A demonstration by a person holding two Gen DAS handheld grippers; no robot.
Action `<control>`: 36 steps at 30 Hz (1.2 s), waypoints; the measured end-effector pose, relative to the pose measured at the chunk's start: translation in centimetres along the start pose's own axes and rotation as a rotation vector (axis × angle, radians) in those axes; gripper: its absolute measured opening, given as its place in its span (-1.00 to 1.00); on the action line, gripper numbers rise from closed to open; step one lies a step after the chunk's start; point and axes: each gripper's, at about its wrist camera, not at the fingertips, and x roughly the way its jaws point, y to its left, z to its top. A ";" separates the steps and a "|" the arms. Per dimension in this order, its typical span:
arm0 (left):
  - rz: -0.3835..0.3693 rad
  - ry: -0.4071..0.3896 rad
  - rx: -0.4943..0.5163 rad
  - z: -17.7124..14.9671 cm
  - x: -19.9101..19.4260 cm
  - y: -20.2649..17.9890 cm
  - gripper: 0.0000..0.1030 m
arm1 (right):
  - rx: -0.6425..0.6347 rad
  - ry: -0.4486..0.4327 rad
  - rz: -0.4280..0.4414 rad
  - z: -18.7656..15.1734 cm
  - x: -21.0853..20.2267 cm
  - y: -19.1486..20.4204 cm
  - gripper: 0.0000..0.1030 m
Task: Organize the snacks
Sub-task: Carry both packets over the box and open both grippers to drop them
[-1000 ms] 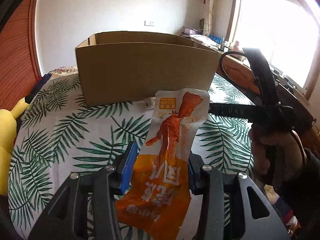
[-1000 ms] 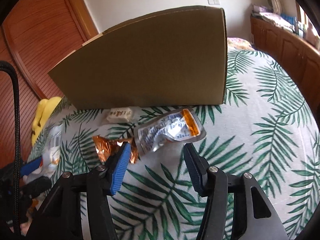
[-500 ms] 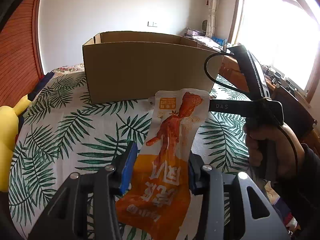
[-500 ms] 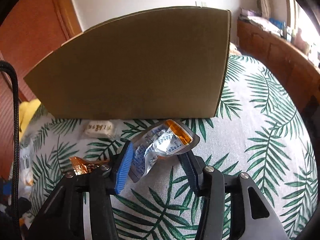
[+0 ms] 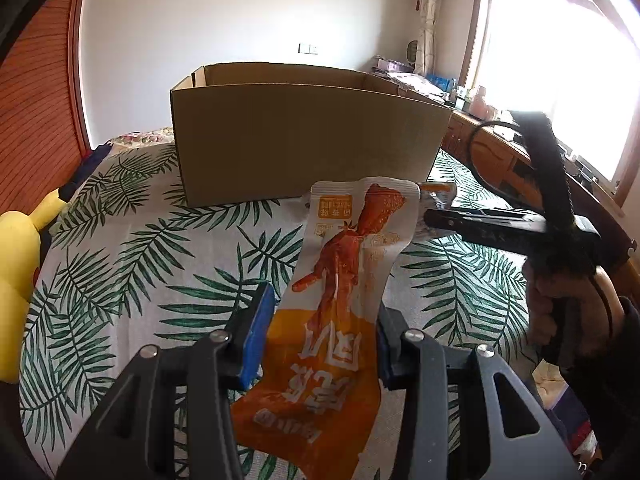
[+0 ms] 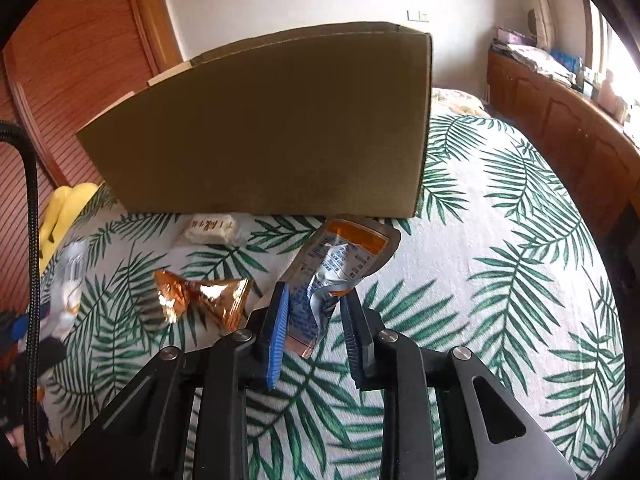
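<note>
Gripping, left claw: orange snack packet, clamped upright.
Right claw: jaws just closed onto silver pouch.
Cardboard box: behind, on leaf-print bed.

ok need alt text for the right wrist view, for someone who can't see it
The right gripper has just closed on a crumpled silver and orange snack pouch lying on a palm-leaf bedspread. A tall cardboard box stands right behind it, with a copper foil wrapper and a small white packet loose to the left.
</note>
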 end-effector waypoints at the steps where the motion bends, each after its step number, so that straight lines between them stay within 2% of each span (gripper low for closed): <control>1: -0.002 -0.001 -0.002 0.0 0.0 0.0 -0.17 | -0.023 -0.014 -0.016 -0.3 -0.5 0.2 -0.54; 5: -0.004 -0.003 0.005 0.2 -0.3 -0.3 -0.16 | -0.054 -0.040 -0.034 -0.9 -1.4 0.1 -0.54; 19: -0.005 -0.017 0.017 1.2 -1.0 -0.7 -0.16 | -0.083 -0.087 -0.013 -2.1 -4.1 0.2 -0.54; 36: 0.010 -0.103 0.039 3.7 -4.1 -1.3 -0.16 | -0.117 -0.177 0.035 -1.6 -9.0 2.0 -0.53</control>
